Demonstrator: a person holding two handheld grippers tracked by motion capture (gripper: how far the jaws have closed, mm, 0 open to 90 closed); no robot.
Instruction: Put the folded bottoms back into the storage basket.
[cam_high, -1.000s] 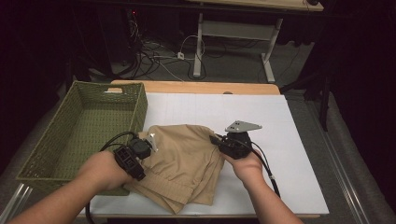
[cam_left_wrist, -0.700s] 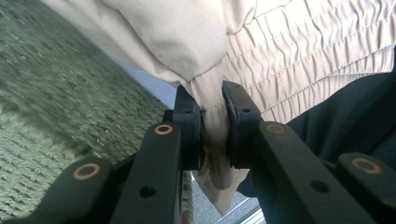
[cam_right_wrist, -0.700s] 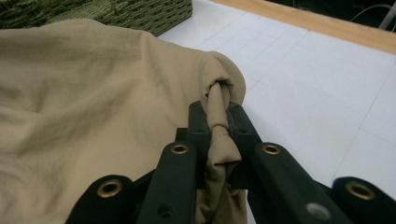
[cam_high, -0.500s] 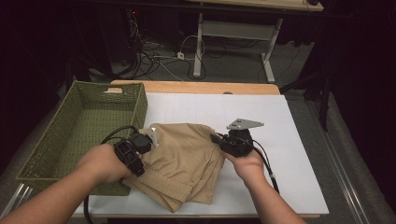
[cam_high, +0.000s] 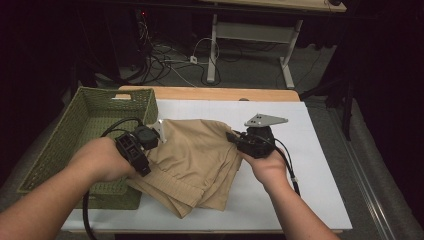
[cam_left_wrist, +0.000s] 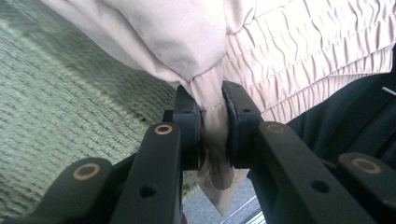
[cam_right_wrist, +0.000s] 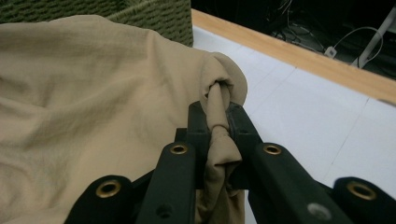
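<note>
Two clamps on the cloth (cam_high: 195, 155): my left gripper (cam_left_wrist: 212, 126) and right gripper (cam_right_wrist: 219, 126) pinch opposite edges, likely to lift it toward the left basket (cam_high: 85, 120).

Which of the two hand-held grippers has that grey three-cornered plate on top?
The right gripper, pinching the tan garment's right edge. Its grey plate shows clearly; the left gripper beside the green basket shows none.

black jaws, brass-ringed screw holes, trailing black cables.

No legible text, label or number — on any surface.
</note>
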